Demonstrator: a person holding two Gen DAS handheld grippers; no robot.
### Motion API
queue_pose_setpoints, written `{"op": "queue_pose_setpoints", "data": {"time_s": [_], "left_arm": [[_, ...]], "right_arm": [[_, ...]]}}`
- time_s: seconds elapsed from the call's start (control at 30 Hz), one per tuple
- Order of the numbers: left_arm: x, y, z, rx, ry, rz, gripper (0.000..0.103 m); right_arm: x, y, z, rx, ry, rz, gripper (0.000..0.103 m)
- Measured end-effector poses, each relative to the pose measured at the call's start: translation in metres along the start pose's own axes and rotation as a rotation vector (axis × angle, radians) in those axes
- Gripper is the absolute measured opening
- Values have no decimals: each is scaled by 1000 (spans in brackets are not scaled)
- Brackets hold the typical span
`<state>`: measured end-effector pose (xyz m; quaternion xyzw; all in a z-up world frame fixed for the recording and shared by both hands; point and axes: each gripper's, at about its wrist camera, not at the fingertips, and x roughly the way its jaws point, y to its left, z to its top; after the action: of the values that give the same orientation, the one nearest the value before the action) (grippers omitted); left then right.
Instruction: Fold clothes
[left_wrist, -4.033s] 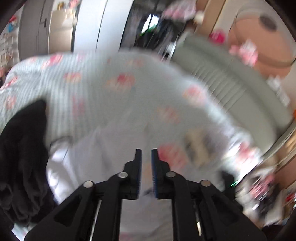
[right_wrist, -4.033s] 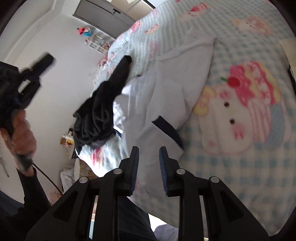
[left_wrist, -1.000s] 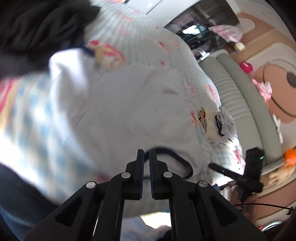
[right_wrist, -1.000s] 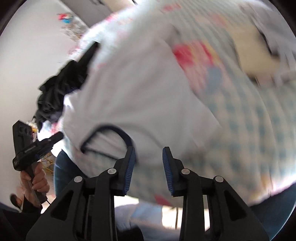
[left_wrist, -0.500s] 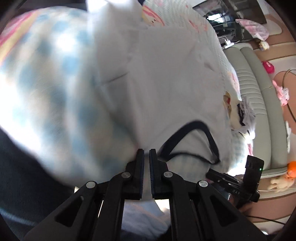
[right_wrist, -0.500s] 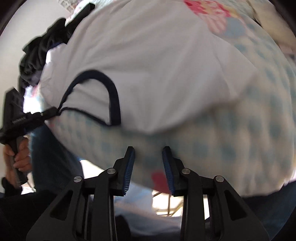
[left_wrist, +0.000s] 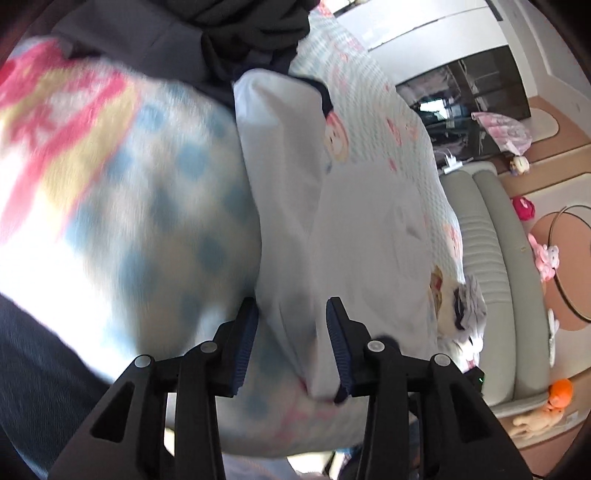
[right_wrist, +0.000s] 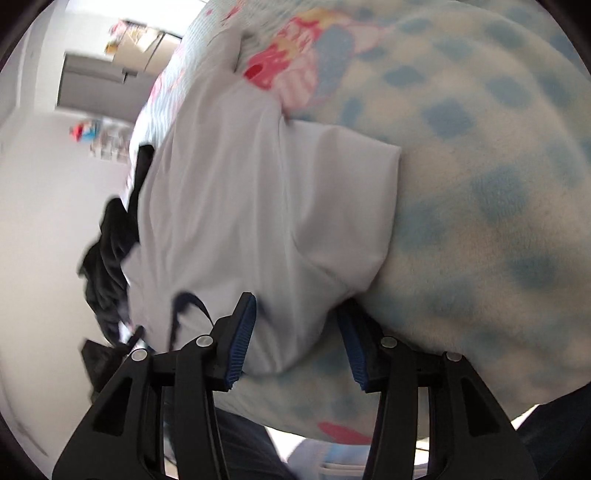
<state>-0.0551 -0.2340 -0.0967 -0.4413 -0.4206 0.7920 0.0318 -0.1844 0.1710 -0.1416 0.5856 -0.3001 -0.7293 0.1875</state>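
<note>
A white T-shirt (left_wrist: 354, 236) with a navy collar lies spread on a blue-checked blanket (left_wrist: 147, 206) on the bed. My left gripper (left_wrist: 291, 339) is open, its jaws on either side of the shirt's near edge. In the right wrist view the same shirt (right_wrist: 240, 206) reaches the blanket's near edge, with the navy collar (right_wrist: 184, 306) at lower left. My right gripper (right_wrist: 297, 328) is open around the shirt's other near corner. A dark garment (left_wrist: 229, 33) lies heaped beyond the shirt.
A grey padded headboard (left_wrist: 491, 258) runs along the bed's right side, with stuffed toys (left_wrist: 543, 254) beyond it. A small pile of cloth (left_wrist: 461, 306) sits near the headboard. The dark garment (right_wrist: 110, 251) hangs off the bed's left side. The blanket (right_wrist: 480, 184) drops off just below both grippers.
Both grippers have opened wider and moved in onto the shirt's near edge. The left was nearly shut half a second ago; now cloth sits between its jaws.
</note>
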Motion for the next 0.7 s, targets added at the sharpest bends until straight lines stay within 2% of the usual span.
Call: {"op": "queue_pose_setpoints", "data": {"time_s": [0.03, 0.07, 0.13, 0.2, 0.23, 0.27, 0.3, 0.33, 0.43, 0.47, 0.5, 0.53, 0.57, 0.6, 0.63, 0.7], "left_arm": [[3, -3, -1, -1, 2, 31, 13], [6, -6, -3, -4, 8, 60, 13], [3, 0, -4, -28, 20, 31, 13], [5, 6, -3, -42, 42, -23, 14], [8, 8, -2, -54, 53, -50, 15], [12, 10, 2, -70, 73, -92, 15], [19, 9, 6, -76, 92, -151, 15], [22, 9, 9, -74, 95, -178, 15], [28, -3, 19, -34, 75, -215, 16], [34, -9, 19, -12, 86, -218, 16], [43, -12, 18, -2, 104, -202, 23], [53, -8, 18, -23, 124, -189, 34], [63, -2, 17, -48, 144, -176, 34], [66, 2, 16, -71, 146, -167, 31], [68, 5, 16, -94, 146, -157, 17], [62, 4, 16, -99, 115, -135, 11]], "right_arm": [[0, 5, 0, -21, -9, -7, 41], [-1, 11, 0, -48, -17, -25, 29], [-4, 21, -1, -134, -14, -132, 25], [-11, 15, 0, -120, -5, -118, 25], [-9, 13, 1, -98, -1, -88, 26], [-8, 12, 2, -79, 1, -56, 32], [-6, 12, 6, -67, -2, -23, 33], [-5, 13, 10, -56, -5, 11, 33], [-10, 18, 24, -60, -53, 98, 33], [-9, 17, 26, -48, -69, 98, 33], [-4, 13, 29, -27, -70, 83, 36], [5, 9, 31, -11, -49, 70, 43], [14, 5, 33, 5, -28, 57, 43], [22, 0, 35, 17, -13, 44, 42], [21, -2, 36, 8, -19, 36, 38], [4, 0, 34, -28, -38, 23, 25]]}}
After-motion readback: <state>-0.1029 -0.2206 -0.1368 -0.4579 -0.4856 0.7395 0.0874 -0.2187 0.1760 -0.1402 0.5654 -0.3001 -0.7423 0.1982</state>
